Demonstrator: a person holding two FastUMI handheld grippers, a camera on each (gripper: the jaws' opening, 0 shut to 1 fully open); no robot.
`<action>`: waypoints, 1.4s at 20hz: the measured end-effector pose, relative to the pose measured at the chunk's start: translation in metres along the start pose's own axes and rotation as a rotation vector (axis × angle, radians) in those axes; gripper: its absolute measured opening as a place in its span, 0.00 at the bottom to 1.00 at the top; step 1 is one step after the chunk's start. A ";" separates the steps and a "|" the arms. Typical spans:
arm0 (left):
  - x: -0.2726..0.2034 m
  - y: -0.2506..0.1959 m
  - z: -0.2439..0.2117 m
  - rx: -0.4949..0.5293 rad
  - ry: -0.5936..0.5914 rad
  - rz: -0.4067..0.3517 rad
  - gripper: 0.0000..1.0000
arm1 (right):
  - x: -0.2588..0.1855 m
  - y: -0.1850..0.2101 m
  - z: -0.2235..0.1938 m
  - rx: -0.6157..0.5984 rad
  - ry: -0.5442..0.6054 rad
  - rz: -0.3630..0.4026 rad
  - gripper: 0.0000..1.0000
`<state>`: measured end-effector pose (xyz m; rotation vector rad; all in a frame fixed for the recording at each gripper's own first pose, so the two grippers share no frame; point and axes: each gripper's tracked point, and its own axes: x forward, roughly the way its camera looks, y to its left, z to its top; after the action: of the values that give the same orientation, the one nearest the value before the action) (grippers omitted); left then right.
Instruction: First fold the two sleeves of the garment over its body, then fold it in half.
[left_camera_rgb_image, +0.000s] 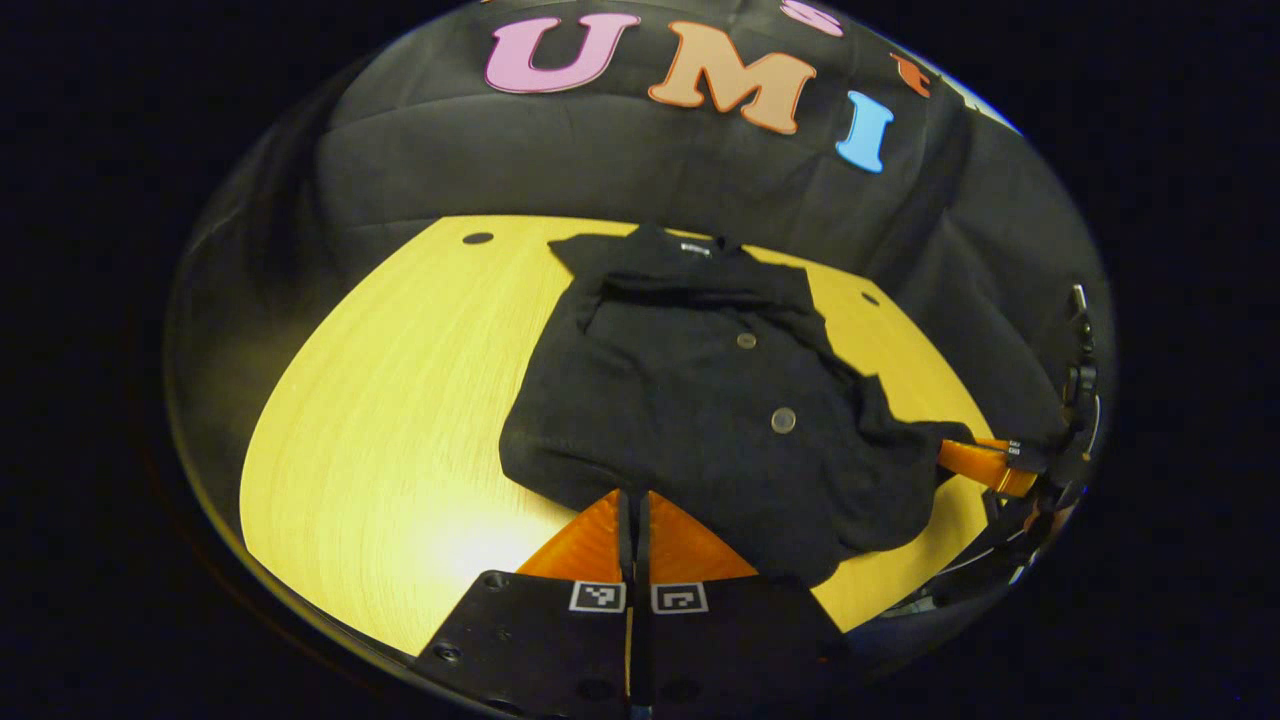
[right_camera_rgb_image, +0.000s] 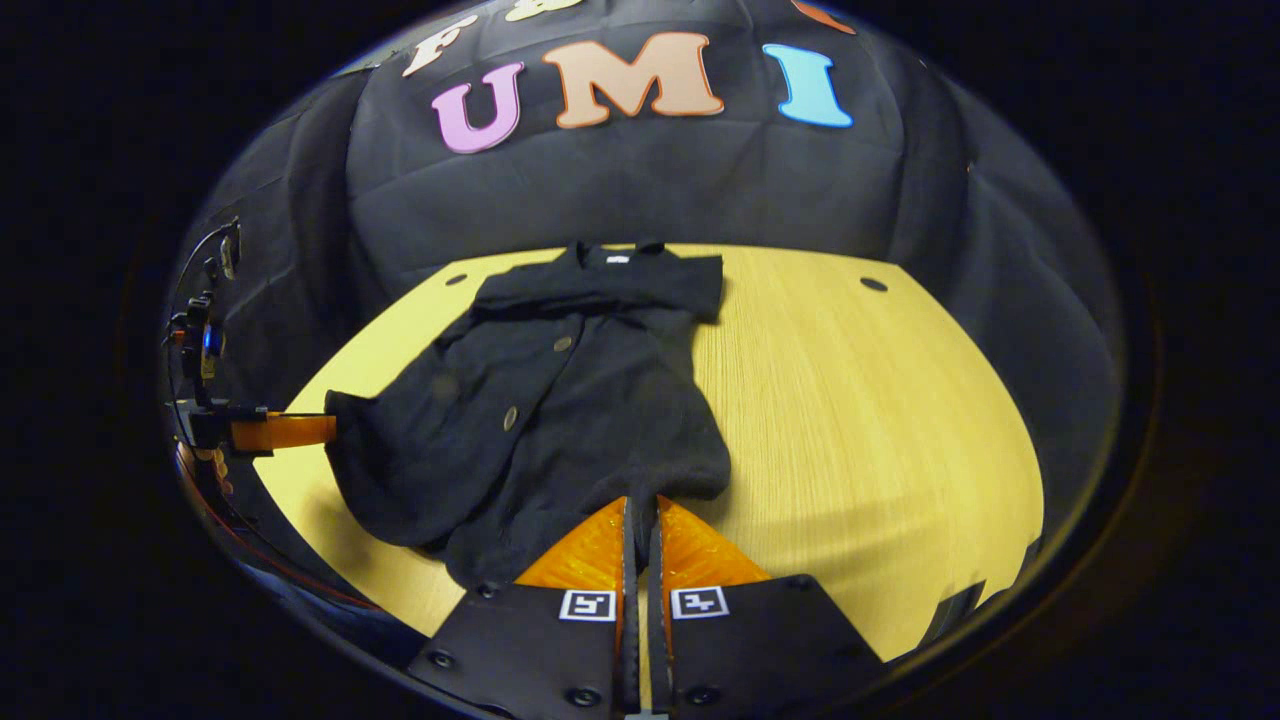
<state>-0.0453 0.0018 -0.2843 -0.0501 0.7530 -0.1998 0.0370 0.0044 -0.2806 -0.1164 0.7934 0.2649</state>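
Garment (left_camera_rgb_image: 700, 400) hem in hand-held gripper (left_camera_rgb_image: 635, 505)

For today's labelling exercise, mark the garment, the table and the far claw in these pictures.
garment (left_camera_rgb_image: 690, 400): left gripper view, on the chest between the buttons.
table (right_camera_rgb_image: 880, 420): right gripper view, on bare wood right of the cloth.
left claw (right_camera_rgb_image: 330, 430): right gripper view, at its fingertips by the hem.

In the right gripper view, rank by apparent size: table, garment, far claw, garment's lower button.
1. Table
2. Garment
3. Far claw, shrunk by its distance from the camera
4. Lower button
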 end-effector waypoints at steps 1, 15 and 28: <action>-0.001 -0.001 0.014 0.018 -0.030 -0.004 0.00 | 0.000 0.000 0.014 0.002 -0.023 -0.002 0.06; 0.025 -0.047 0.174 0.047 -0.282 -0.165 0.00 | 0.003 -0.005 0.146 -0.030 -0.234 -0.015 0.06; 0.069 -0.014 0.294 0.032 -0.388 -0.136 0.00 | 0.044 -0.029 0.282 -0.014 -0.388 -0.042 0.06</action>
<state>0.2027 -0.0335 -0.1149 -0.1065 0.3594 -0.3207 0.2683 0.0421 -0.1150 -0.0907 0.4031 0.2435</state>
